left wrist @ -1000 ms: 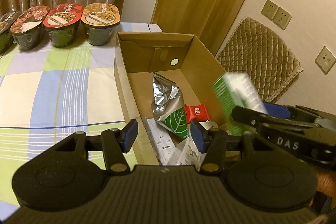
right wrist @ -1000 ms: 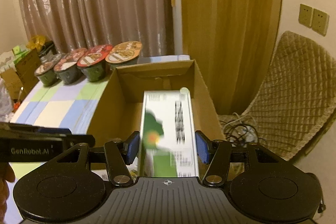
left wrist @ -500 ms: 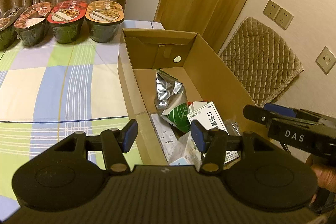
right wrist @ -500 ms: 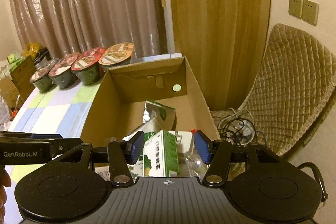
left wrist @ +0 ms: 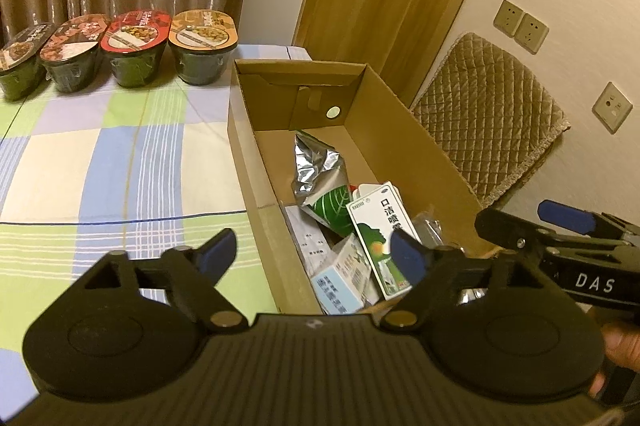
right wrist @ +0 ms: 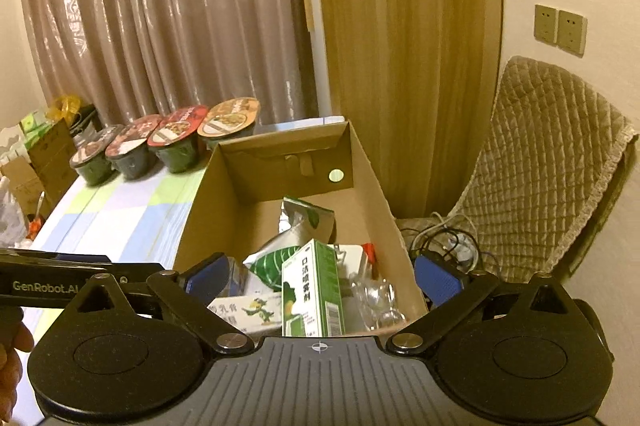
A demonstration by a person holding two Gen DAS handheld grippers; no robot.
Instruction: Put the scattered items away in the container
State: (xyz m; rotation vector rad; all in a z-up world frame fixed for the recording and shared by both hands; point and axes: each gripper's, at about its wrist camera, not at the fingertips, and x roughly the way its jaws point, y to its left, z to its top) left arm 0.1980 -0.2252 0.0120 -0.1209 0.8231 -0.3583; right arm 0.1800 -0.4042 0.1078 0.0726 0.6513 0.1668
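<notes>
Green-and-white spray carton [right wrist: 313, 292] lies in the brown cardboard box [right wrist: 370, 182], just beyond both grippers' [right wrist: 322, 276] [left wrist: 316, 252] spread, empty fingers.

Green-and-white carton [right wrist: 312, 296]: lower end hidden behind the right gripper body.
Pale blue box [left wrist: 338, 282]: print too small to read.
Leftmost noodle bowl [left wrist: 18, 60]: cut off by the picture's edge.
Clear plastic item [right wrist: 376, 300]: cannot tell what it is.
</notes>
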